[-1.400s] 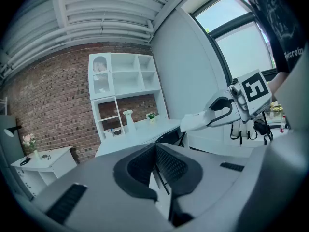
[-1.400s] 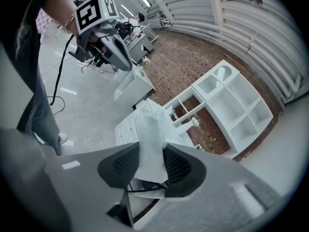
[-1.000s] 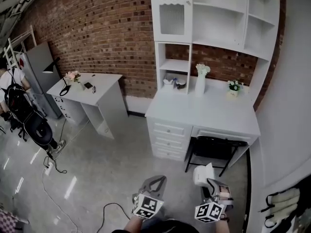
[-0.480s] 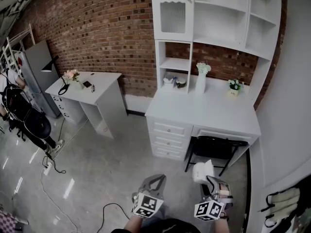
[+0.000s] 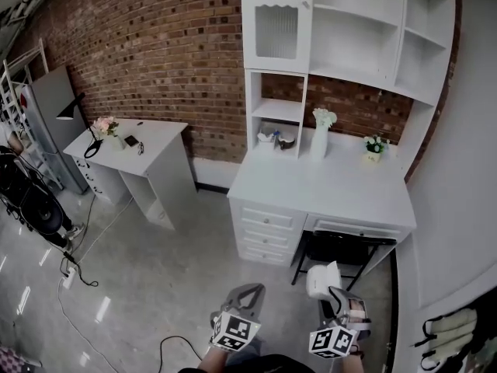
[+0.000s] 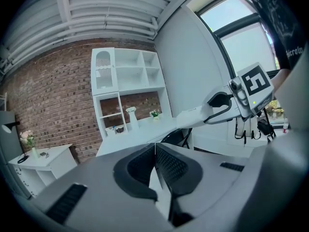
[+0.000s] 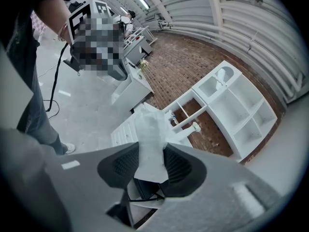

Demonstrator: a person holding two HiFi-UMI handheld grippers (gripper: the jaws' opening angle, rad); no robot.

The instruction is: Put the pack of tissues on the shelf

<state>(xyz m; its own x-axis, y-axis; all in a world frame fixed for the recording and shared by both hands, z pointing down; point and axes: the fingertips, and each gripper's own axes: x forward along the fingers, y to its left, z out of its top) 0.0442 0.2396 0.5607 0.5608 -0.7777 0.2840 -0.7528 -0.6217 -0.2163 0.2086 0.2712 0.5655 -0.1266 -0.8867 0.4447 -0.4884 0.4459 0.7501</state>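
Note:
My right gripper (image 5: 329,295) (image 7: 150,164) is shut on the white pack of tissues (image 5: 321,279) (image 7: 150,140), which sticks up out of its jaws. It hangs low in the head view, in front of the white desk (image 5: 326,186). Above the desk rises the white shelf unit (image 5: 349,29) (image 7: 227,105) with open compartments. My left gripper (image 5: 248,296) (image 6: 155,164) is shut with nothing in it, just left of the right one. The left gripper view also shows the right gripper (image 6: 218,111) with the pack (image 6: 193,116).
A black chair (image 5: 345,243) is tucked under the desk. A vase (image 5: 320,134), a small plant (image 5: 374,144) and small items (image 5: 276,137) stand on the desk. A second white table (image 5: 136,142) is at left, with cables (image 5: 78,274) on the floor and a person (image 5: 27,200) at far left.
The head view has drifted a little, so desk and shelf sit slightly higher and nearer. Both grippers keep their places and the pack stays gripped. The person at left has moved toward the edge.

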